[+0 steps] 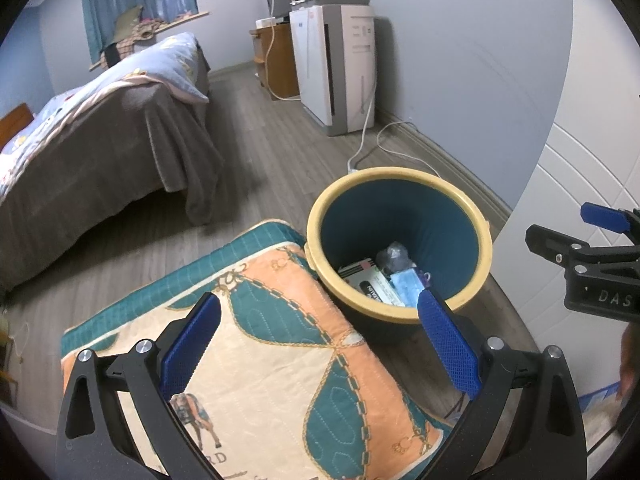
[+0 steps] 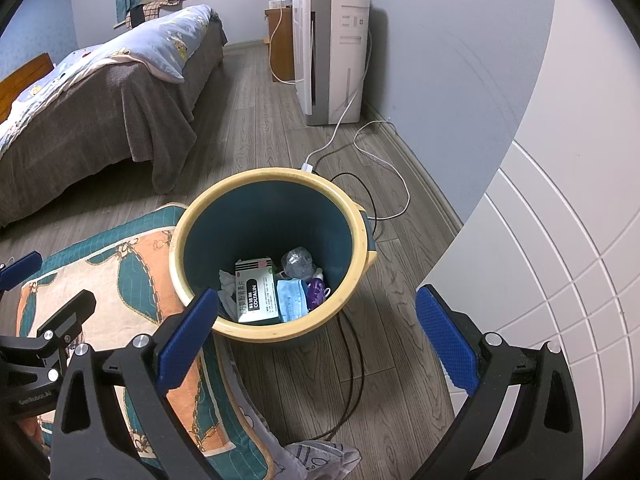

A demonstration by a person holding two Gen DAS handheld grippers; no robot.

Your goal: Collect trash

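Bin (image 2: 272,248) upright, mouth upward; inside, medicine box (image 2: 256,292) lies long axis toward near rim; left gripper (image 1: 316,344) and right gripper (image 2: 316,340) wide open, empty.

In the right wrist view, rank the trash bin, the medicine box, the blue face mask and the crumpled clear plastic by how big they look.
1. trash bin
2. medicine box
3. blue face mask
4. crumpled clear plastic, close to the mask in size, so that order is unsure.

Teal bin (image 2: 272,216) with yellow rim stands upright on the floor; inside lie a medicine box (image 2: 256,294), blue mask (image 2: 292,300).
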